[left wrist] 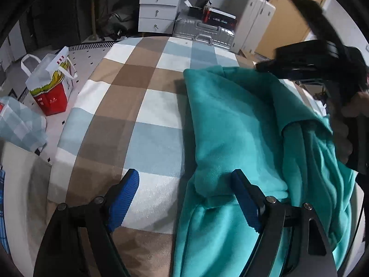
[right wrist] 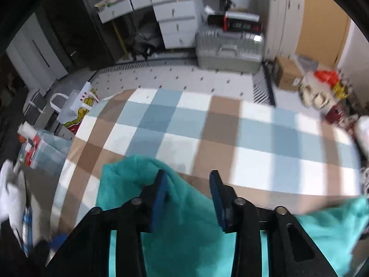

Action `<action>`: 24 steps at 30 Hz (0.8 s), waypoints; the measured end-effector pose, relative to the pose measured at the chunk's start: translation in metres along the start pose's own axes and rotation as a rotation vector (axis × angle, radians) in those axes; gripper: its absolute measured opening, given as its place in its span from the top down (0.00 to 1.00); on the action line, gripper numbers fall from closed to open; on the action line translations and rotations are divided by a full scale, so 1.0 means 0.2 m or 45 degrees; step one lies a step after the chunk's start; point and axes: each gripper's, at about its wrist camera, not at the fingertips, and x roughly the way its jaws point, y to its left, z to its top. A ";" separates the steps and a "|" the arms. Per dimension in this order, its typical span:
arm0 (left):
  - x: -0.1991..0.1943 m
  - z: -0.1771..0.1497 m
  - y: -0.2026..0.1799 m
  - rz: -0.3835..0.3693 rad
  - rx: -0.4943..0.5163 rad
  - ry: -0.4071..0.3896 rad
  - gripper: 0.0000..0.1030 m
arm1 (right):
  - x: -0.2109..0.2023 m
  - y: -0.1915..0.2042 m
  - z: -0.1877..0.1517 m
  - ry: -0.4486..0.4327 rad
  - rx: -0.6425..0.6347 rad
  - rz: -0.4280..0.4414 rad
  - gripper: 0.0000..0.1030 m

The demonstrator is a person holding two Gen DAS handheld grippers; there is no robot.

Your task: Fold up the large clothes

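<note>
Lay on the checked blanket [left wrist: 143,120]: a teal fleece [left wrist: 230,120], bunched toward the blanket's right side. Held wide over the fleece's left edge: the left gripper [left wrist: 184,198], nothing pinched. Stood narrow around a fold of the fleece: the right gripper [right wrist: 188,196]; couldn't tell if squeezing.

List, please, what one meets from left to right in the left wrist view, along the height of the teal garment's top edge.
Red and white paper bag → checked bed cover → teal garment → right gripper, held by a hand.
</note>
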 end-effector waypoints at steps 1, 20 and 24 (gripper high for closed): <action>-0.01 0.00 0.00 0.003 0.016 -0.003 0.24 | 0.06 0.01 -0.03 0.042 -0.011 0.010 0.73; -0.11 0.04 -0.25 -0.166 0.056 -0.072 0.24 | -0.63 -0.38 -0.51 -0.125 -0.205 -0.072 0.36; -0.19 0.26 -0.49 -0.336 0.100 -0.084 0.24 | -0.73 -0.66 -0.59 -0.127 0.010 -0.053 0.37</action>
